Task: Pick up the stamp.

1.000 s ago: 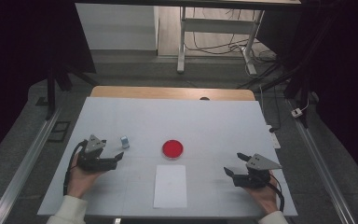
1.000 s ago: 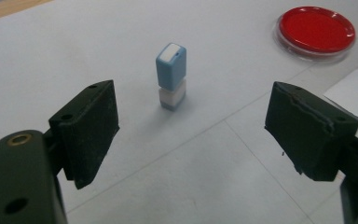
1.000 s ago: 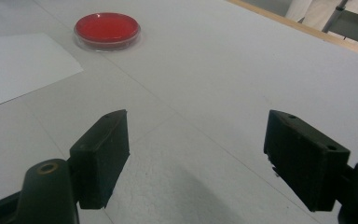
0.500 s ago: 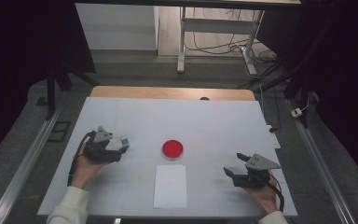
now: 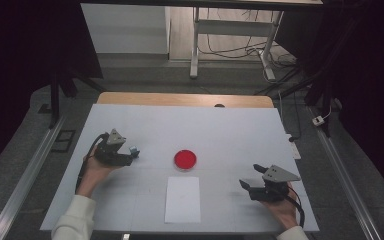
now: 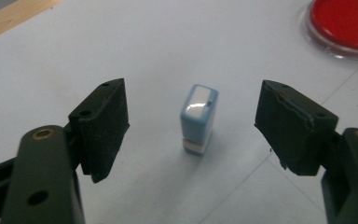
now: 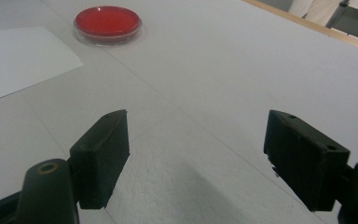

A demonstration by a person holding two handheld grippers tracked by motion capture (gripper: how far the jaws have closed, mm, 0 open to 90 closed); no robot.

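**Closing on the upright stamp**

Standing on the white surface (image 5: 220, 125), the small blue self-inking stamp (image 6: 198, 118) is framed between the spread fingers (image 6: 103, 125) of the left gripper (image 5: 131, 156), with clear gaps on both sides and no contact made. In the high view the stamp (image 5: 134, 149) is seen just ahead of that gripper, left of the red ink pad dish (image 5: 185, 159) and well apart from the white paper sheet (image 5: 182, 199). Its long axis is held vertical, the glossy cap pointed up and the pale base set on the surface. A good grasp is judged to need the body centred, both fingers brought in evenly against the flat sides above the base, so that tipping is avoided. The right gripper (image 5: 254, 181) is rested near the front right, its fingers (image 7: 101, 154) spread wide on nothing.
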